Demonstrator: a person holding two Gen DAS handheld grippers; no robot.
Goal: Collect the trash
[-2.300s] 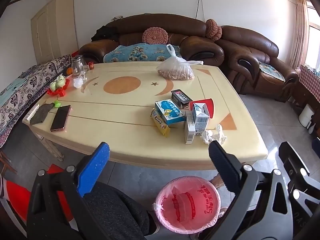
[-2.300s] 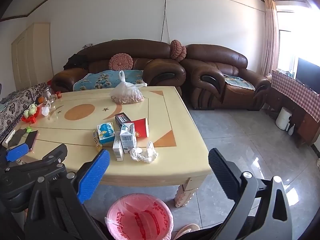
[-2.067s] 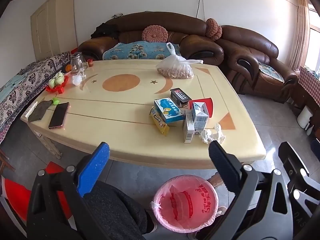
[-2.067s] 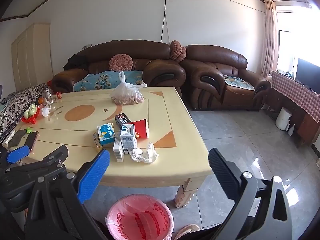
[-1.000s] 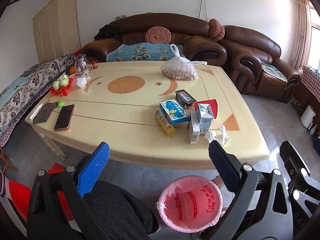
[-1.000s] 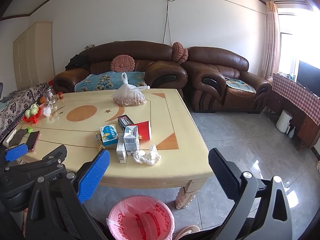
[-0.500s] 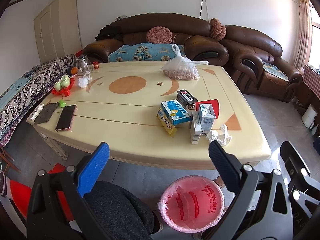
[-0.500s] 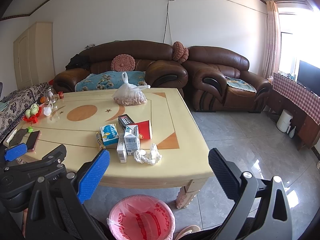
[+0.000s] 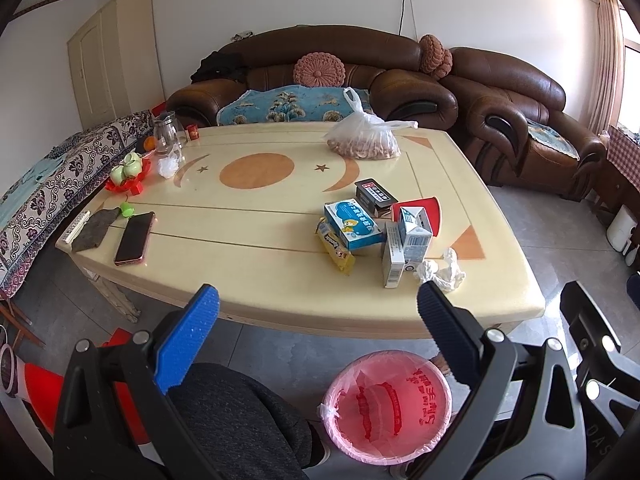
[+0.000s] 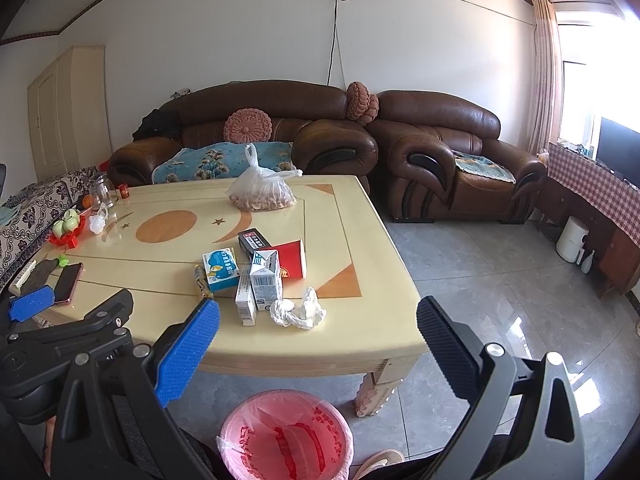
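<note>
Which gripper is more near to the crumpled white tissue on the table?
Probably the right. The right gripper has the crumpled white tissue just ahead, almost between its open fingers. The left gripper is open too, with the tissue ahead toward its right finger.

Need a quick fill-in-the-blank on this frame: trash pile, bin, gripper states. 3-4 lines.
1. The crumpled white tissue lies on the ____, right of the boxes.
2. The bin on the floor has a ____ liner.
3. The left gripper and right gripper both stand ____, holding nothing.
4. The phone lies near the table's ____ end.

Missing words: table; pink; open; left
</note>
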